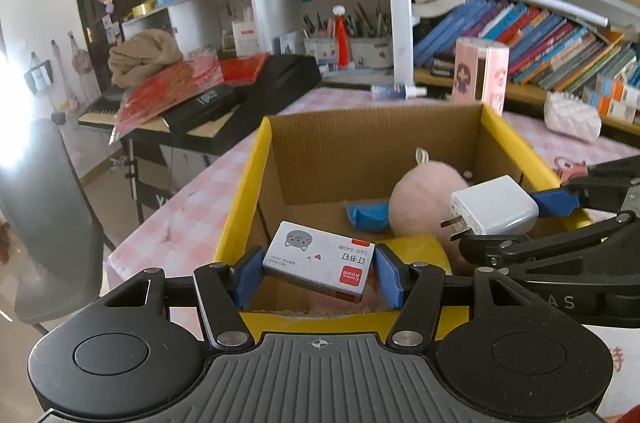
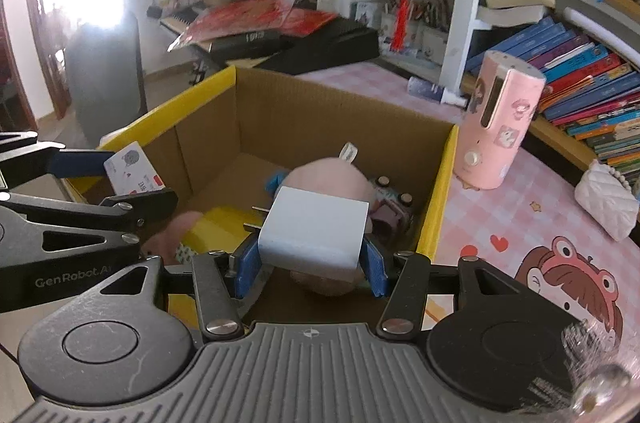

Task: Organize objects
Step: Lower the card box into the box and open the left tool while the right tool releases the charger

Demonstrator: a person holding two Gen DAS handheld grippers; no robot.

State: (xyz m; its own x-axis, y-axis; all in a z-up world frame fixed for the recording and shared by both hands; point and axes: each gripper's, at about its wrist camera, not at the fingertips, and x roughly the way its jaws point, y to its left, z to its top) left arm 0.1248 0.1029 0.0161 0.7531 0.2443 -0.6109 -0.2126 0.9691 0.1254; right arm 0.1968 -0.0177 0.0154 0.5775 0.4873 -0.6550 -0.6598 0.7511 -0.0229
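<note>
Holding my left gripper [image 1: 318, 273] clamped on the staple box [image 1: 320, 267] and right gripper [image 2: 310, 255] on the charger [image 2: 314, 229] above the carton [image 1: 240, 207]; simultaneous release risks collision.

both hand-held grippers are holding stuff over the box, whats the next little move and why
Probably lower and open the right hand-held gripper to drop the white charger into the cardboard box. The charger already hangs over the open interior, above the pink plush. The left hand-held gripper, clamped on the staple box, sits nearer the box's near edge and can follow.
</note>
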